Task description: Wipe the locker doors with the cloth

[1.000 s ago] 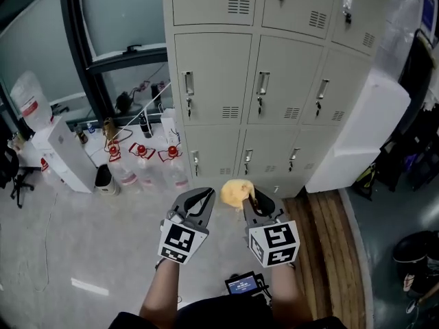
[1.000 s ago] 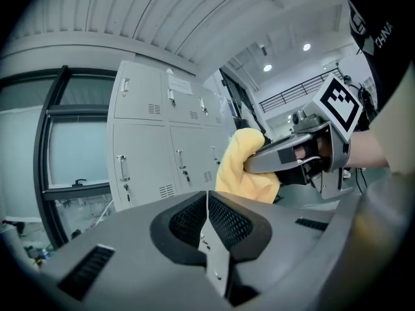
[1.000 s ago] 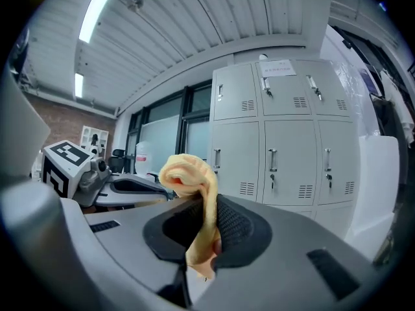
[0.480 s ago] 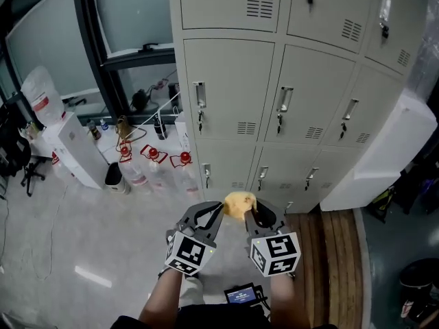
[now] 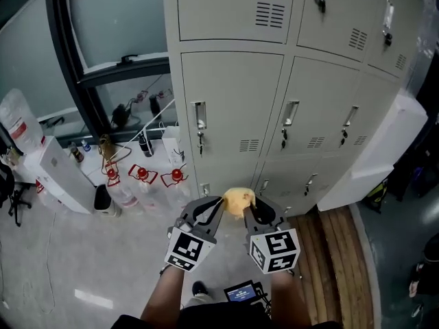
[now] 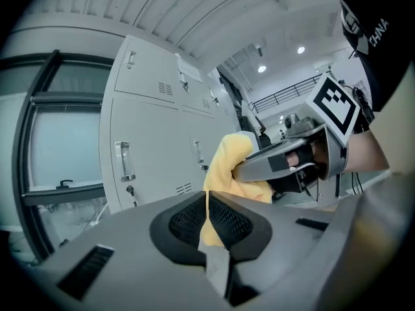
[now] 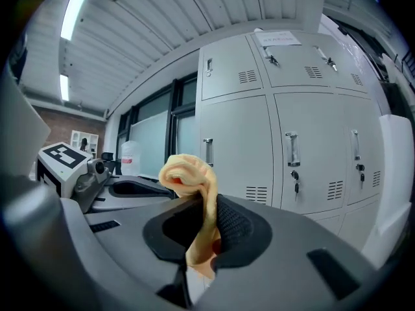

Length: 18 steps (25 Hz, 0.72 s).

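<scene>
Foremost: right gripper, jaws clenched on the yellow cloth, which bunches up above the pads. Left gripper, jaws pressed together with nothing between them, tips just beside the cloth. Both are held side by side, low, in front of the grey locker doors, with the cloth apart from them. Doors shut, each with a handle and vent slots. Left of the lockers, on the floor: clear bottles with red caps. Right: white panel against the lockers.
</scene>
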Motion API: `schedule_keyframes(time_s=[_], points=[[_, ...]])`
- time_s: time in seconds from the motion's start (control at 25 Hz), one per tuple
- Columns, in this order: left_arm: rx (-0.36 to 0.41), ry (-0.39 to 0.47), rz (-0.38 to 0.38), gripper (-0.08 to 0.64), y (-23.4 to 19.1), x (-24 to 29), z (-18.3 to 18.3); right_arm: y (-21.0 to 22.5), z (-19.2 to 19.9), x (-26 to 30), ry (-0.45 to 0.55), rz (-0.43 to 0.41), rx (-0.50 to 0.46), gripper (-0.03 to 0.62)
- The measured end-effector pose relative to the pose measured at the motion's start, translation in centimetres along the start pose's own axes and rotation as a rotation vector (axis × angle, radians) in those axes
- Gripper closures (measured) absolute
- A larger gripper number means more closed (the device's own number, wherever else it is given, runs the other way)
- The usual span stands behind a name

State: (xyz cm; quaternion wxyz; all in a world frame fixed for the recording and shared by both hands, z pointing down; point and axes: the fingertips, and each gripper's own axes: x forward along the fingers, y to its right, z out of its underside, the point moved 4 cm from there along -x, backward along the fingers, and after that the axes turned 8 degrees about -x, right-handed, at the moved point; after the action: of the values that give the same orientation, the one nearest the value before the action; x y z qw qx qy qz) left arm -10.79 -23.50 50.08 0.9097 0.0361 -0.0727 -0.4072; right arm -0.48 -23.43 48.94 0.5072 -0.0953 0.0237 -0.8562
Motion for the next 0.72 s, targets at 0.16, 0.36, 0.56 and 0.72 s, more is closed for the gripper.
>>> schedule_keyframes(time_s=[0.16,0.36,0.56,0.72], points=[[-0.028,0.035,0.038,0.534,-2.7,0.5,0.4,-1.1,-0.4,2.4,-0.017,0.006,-0.024,0.522],[-0.085,0.069,0.018,0.531,-4.8,2.1,0.7,0.0,-1.0,4.9,-0.022,-0.019,-0.050,0.522],[-0.078,0.077,0.007,0.459,-4.4,4.3,-1.0,2.6,-2.5,5.7,0.009,-0.063,-0.044,0.522],[-0.069,0.071,0.003,0.460,-3.7,5.7,-1.9,3.3,-3.6,5.7,0.046,-0.103,-0.045,0.522]])
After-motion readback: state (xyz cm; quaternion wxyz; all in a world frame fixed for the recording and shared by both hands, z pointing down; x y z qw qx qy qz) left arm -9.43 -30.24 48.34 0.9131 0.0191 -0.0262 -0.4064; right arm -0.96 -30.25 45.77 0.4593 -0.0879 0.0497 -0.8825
